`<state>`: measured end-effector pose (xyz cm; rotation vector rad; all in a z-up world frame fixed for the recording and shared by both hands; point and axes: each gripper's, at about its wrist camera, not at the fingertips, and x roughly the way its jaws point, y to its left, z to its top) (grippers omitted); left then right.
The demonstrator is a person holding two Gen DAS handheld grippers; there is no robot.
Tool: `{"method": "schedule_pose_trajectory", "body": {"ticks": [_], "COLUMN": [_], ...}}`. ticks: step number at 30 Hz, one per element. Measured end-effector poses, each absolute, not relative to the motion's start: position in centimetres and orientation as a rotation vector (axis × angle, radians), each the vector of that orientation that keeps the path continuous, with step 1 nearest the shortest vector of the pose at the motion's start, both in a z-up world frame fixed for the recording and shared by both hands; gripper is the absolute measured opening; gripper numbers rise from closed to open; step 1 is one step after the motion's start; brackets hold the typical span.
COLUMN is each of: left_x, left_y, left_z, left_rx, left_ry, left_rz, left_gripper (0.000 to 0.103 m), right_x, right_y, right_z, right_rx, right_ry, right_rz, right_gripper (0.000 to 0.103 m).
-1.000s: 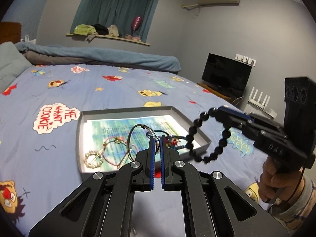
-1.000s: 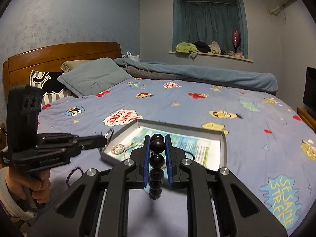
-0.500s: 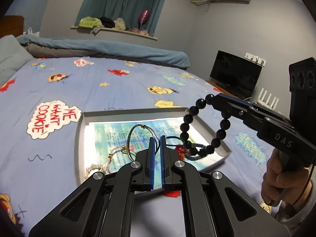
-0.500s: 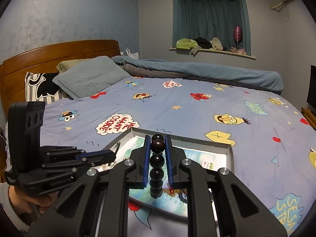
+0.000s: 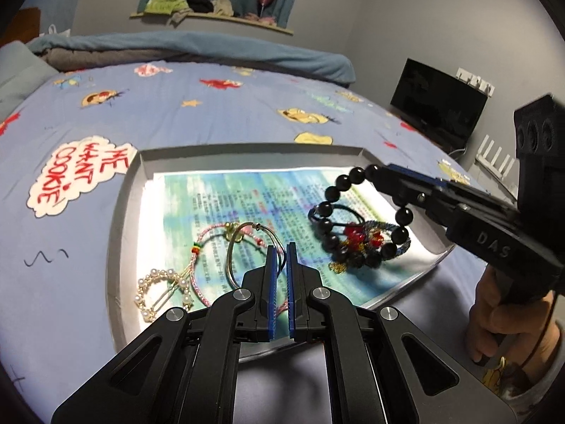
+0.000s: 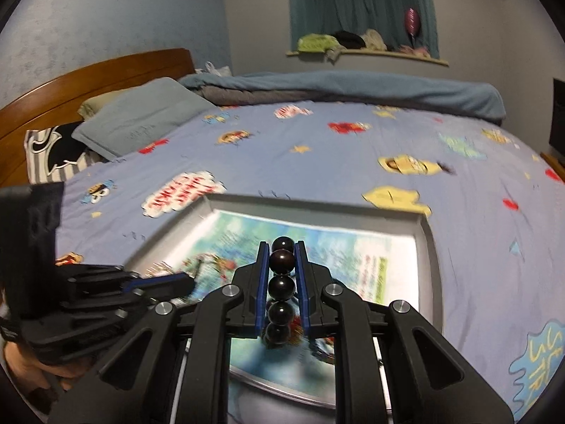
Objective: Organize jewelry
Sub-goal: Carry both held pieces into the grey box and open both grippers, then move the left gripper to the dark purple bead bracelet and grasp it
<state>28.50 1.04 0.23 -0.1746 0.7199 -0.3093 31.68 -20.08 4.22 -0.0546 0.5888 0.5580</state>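
The right gripper has its jaws clamped on a black bead bracelet hanging over the tray; the left gripper pinches a thin wire bangle

Dark bead bracelet hanging as loop above right part of grey tray, lowest beads over red-and-blue woven bracelet. Thin wire bangle mid-tray. Pearl bracelet flat near left corner, pink cord bracelet beside it.
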Motion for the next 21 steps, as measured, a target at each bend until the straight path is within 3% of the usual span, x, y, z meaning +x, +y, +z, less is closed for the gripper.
{"method": "schedule_pose_trajectory", "body": {"ticks": [4,6,8,11,13,15,21], "left_x": [28.5,28.3,27.5,26.3,25.5,24.7,21.8], "left_y": [0.8,0.7,0.5,0.6,0.8,1.2,3.3], "left_z": [-0.2,-0.2,0.2,1.2,1.7,2.1,2.9], "left_rx": [-0.162,-0.154,-0.145,-0.137,-0.141,-0.145,-0.184], "left_ry": [0.732,0.726,0.701,0.643,0.618,0.599,0.567], "left_rz": [-0.312,-0.31,-0.31,-0.307,-0.309,-0.303,-0.289], "left_gripper": [0.01,0.023,0.045,0.065,0.068,0.069,0.07], "right_x": [32.1,32.2,32.3,32.0,31.3,30.6,26.8], "right_y": [-21.1,-21.4,-21.7,-22.2,-22.6,-23.1,-23.9], "right_z": [3.4,3.1,2.9,2.9,3.1,3.3,3.6], "right_rx": [-0.035,-0.027,-0.026,-0.012,0.005,0.016,0.019], "right_ry": [0.616,0.628,0.636,0.631,0.611,0.595,0.553], "right_rz": [0.526,0.516,0.497,0.486,0.486,0.486,0.505], "right_gripper": [0.014,0.014,0.015,0.02,0.032,0.035,0.035]}}
